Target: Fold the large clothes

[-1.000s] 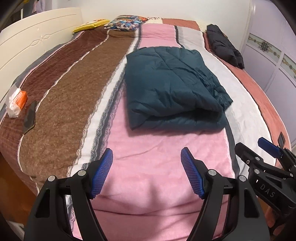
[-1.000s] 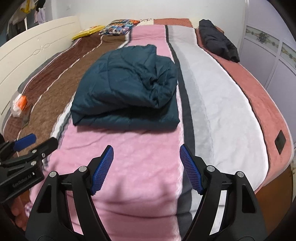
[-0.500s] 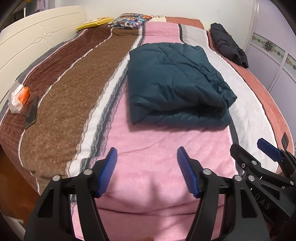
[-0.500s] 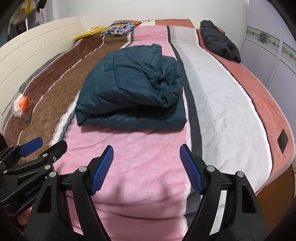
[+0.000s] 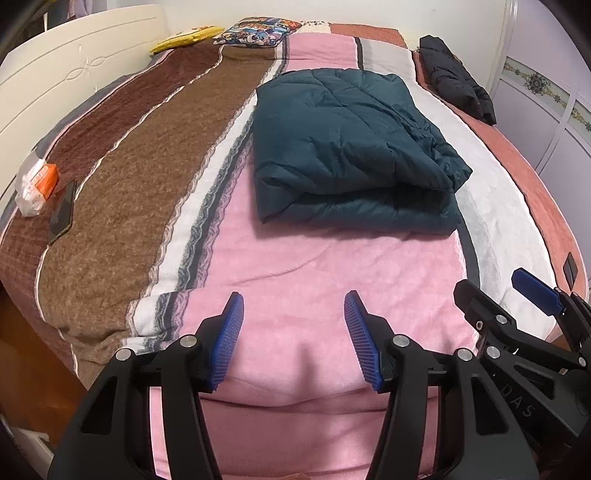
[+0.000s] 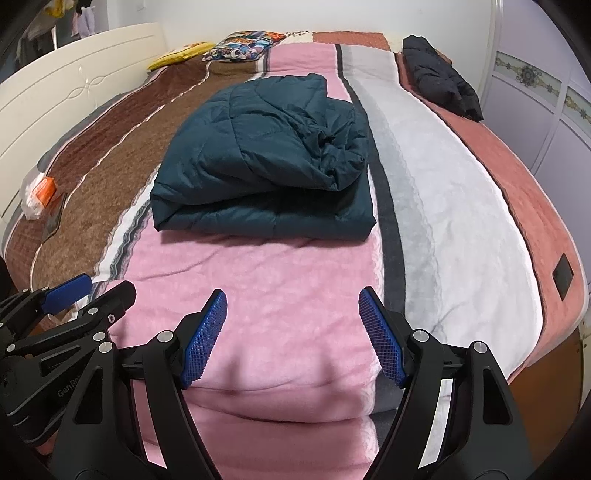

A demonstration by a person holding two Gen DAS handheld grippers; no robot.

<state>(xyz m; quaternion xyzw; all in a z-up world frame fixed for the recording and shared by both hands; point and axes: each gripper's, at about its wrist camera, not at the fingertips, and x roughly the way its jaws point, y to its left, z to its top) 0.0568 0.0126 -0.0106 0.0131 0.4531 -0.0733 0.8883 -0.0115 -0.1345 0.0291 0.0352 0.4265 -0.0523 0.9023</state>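
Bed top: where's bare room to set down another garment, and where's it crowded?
Free: the pink strip between the folded teal jacket and the near bed edge; the white-grey band between it and the black jacket. Crowded: the far end with pillows, and the brown side's edge with a wrapped packet and phone.

Ahead of my 2 grippers I have bare pink blanket (image 5: pixel 314 258) up to the folded teal padded jacket (image 5: pixel 347 147), the main obstacle mid-bed. Left of it the brown stripes lie free until the phone (image 5: pixel 62 214) and white packet (image 5: pixel 35 184) by the headboard (image 5: pixel 74 74). The white stripe passes right, before a black jacket (image 6: pixel 439 81).
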